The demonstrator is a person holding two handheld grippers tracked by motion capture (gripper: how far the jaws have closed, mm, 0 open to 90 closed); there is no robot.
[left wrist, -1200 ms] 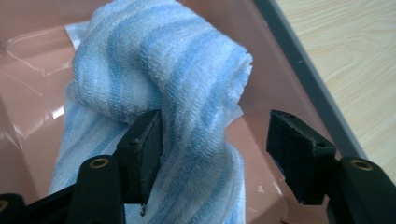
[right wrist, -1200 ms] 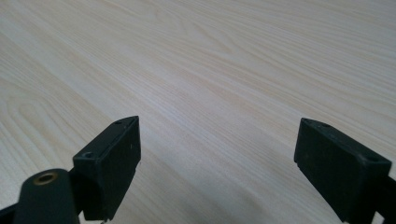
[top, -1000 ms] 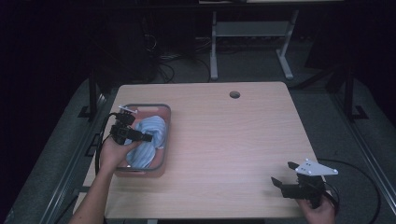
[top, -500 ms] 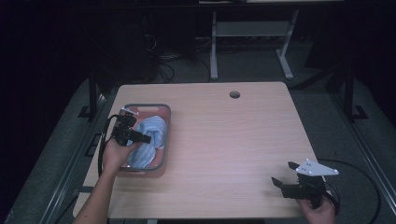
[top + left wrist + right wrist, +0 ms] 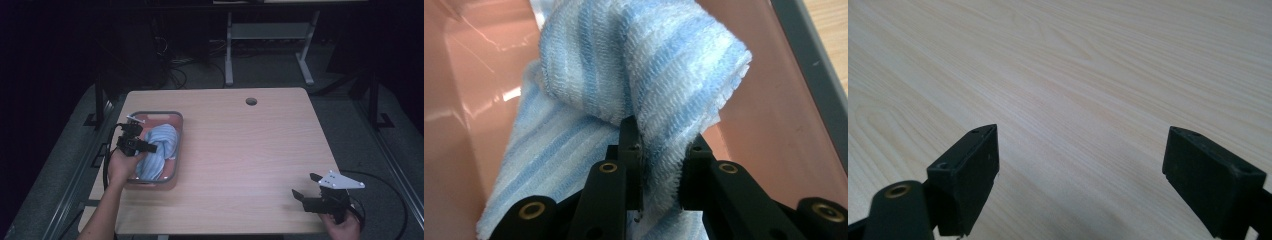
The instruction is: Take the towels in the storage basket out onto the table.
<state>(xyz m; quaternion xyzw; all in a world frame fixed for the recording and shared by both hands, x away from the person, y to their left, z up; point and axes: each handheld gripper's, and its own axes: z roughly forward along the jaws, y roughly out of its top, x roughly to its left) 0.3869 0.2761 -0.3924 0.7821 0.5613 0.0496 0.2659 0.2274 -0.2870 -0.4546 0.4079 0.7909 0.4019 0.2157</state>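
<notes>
My left gripper [image 5: 659, 165] clamps the striped towel [image 5: 639, 75] inside the pink tray [image 5: 176, 131] near the desk's [image 5: 250, 150] left edge; my right gripper [image 5: 1080, 175] rests spread apart at its front right corner.

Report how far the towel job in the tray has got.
Done: the left gripper has its jaws pinched on a fold of the blue striped towel. In hand: the towel is bunched and lifted at that fold but lies inside the pink tray. Left: getting it out; the right gripper waits open over bare table.
</notes>
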